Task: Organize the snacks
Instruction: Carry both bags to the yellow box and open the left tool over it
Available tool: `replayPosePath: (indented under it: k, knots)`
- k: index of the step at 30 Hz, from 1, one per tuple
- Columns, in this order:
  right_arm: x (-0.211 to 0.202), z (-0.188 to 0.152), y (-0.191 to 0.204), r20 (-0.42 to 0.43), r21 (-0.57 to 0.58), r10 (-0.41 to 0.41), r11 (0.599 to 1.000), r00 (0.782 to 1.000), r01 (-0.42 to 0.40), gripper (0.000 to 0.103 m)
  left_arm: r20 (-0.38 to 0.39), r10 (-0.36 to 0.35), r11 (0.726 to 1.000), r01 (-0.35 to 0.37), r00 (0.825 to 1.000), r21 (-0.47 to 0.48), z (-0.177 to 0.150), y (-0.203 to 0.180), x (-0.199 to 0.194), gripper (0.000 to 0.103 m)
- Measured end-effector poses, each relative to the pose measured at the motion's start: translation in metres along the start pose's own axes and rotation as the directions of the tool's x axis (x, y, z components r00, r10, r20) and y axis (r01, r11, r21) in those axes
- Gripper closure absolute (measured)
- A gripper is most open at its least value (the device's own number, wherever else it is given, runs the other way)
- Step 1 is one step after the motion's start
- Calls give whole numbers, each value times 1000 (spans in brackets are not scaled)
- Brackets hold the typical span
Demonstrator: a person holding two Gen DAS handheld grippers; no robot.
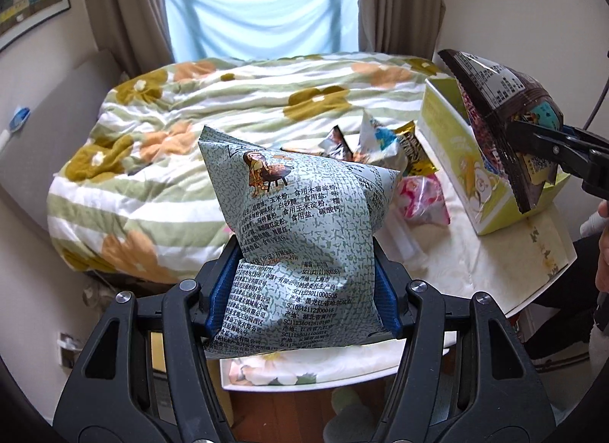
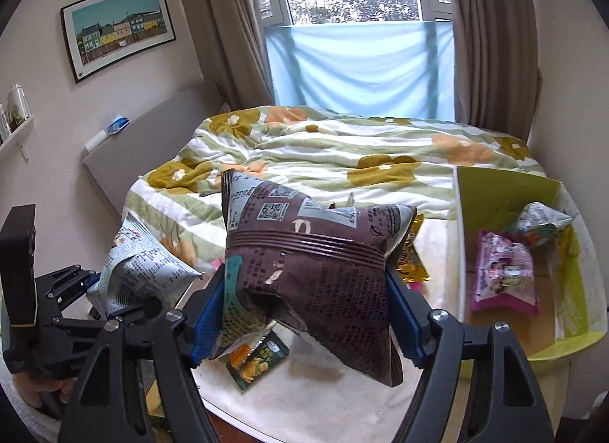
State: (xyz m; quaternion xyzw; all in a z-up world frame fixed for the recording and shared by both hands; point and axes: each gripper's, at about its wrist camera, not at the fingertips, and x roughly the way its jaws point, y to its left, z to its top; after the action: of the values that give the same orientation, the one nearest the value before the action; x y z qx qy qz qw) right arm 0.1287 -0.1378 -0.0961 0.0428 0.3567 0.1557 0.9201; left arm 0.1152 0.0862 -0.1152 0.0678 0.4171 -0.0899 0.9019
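Above the desk [image 2: 304, 401] beside the bed [image 1: 160, 130], the left hand-held gripper [image 1: 304, 287] clamps a pale green bag [image 1: 300, 222], tilted down; the right hand-held gripper [image 2: 304, 309] clamps a brown bag [image 2: 316, 271], clear of the open yellow box [image 2: 506, 191] at the desk's right edge.

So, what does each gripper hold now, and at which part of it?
The left gripper pinches the pale green snack bag across its lower half. The right gripper pinches the dark brown snack bag across its middle, pads on both side edges.
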Motion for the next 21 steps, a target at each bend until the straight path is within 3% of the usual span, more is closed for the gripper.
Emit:
replayPosePath:
  k: [5, 11, 15, 21]
  knots:
    - [-27, 6, -47, 32, 56, -77, 996, 996, 76, 32, 47, -39, 998, 37, 998, 42, 43, -44, 8, 45]
    - [-52, 12, -118, 51, 110, -167, 981, 985, 160, 32, 72, -112, 991, 106, 991, 86, 96, -125, 35, 45]
    - [-58, 16, -173, 35, 140, -220, 967, 975, 213, 32, 64, -162, 983, 155, 985, 103, 128, -185, 62, 45]
    - [-57, 18, -243, 1, 177, -217, 961, 976, 214, 32, -4, -214, 971, 213, 977, 105, 156, -268, 112, 44]
